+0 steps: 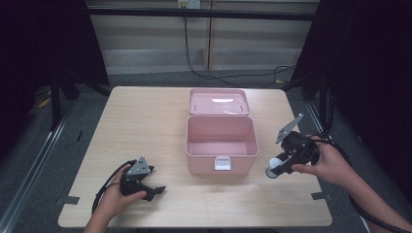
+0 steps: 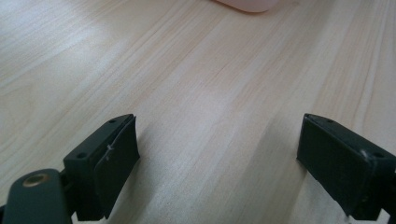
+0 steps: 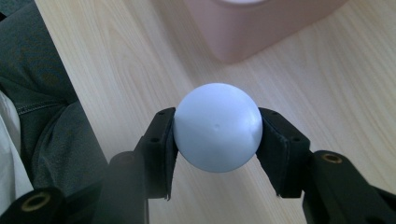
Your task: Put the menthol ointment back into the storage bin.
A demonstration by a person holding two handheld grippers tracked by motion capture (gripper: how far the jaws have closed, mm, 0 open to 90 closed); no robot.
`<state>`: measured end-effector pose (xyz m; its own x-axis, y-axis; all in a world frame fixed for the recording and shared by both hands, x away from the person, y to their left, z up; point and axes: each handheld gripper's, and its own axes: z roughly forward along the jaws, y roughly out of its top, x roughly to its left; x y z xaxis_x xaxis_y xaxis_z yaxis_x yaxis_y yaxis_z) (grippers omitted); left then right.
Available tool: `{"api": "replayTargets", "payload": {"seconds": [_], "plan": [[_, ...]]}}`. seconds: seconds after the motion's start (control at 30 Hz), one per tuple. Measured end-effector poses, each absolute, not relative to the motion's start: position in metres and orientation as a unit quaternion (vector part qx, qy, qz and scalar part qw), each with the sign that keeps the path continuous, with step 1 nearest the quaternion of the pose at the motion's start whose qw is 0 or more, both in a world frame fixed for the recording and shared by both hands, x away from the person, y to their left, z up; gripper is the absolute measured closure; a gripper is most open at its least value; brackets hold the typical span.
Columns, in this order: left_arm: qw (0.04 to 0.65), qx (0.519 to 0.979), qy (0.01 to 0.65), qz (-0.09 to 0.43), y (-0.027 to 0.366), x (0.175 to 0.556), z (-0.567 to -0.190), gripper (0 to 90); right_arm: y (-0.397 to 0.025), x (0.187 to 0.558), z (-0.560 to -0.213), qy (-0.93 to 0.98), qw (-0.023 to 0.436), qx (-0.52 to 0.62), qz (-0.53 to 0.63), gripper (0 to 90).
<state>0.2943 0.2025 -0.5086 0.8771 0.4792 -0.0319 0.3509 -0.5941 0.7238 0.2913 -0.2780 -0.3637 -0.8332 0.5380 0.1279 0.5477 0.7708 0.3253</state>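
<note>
The right gripper [image 1: 273, 170] is clamped on a white ball [image 1: 275, 166], one black jaw pressed against each side of it. In the right gripper view the ball [image 3: 217, 127] sits squarely between the two pads of the right gripper [image 3: 217, 140], above the wooden table [image 3: 327, 84]. In the high view the ball hangs just off the front right corner of a pink box [image 1: 221, 144], near it but not touching. The right hand [image 1: 328, 165] holds the gripper from the right side, with a cable trailing back along the forearm.

The pink box stands near the middle of the table [image 1: 145, 121], its inside bare, its lid [image 1: 218, 101] thrown open and lying back on the far side. A pale latch [image 1: 222, 163] shows on its front wall.

The left gripper [image 1: 158, 191] rests low near the front left of the table, held in the left hand [image 1: 119, 194]. In the left gripper view its jaws stand wide apart over the table [image 2: 210, 93] with nothing between them [image 2: 217, 144].
</note>
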Motion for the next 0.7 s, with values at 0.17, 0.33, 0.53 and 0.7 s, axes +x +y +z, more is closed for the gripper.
{"api": "replayTargets", "payload": {"seconds": [0.17, 0.33, 0.53, 0.7], "plan": [[0.385, 0.889, 0.234, 0.083, 0.202, 0.294, -0.509, 12.0, -0.277, 0.294, -0.354, -0.941, 0.015, -0.291, -0.173, 50.4], [0.385, 0.889, 0.233, 0.083, 0.203, 0.294, -0.509, 11.9, -0.276, 0.299, -0.344, -0.94, 0.015, -0.295, -0.17, 50.4], [0.386, 0.889, 0.233, 0.083, 0.202, 0.294, -0.509, 12.0, -0.274, 0.303, -0.327, -0.939, 0.007, -0.296, -0.175, 50.5], [0.387, 0.888, 0.235, 0.083, 0.202, 0.294, -0.509, 12.0, -0.273, 0.306, -0.315, -0.939, 0.007, -0.298, -0.172, 50.4]]}}
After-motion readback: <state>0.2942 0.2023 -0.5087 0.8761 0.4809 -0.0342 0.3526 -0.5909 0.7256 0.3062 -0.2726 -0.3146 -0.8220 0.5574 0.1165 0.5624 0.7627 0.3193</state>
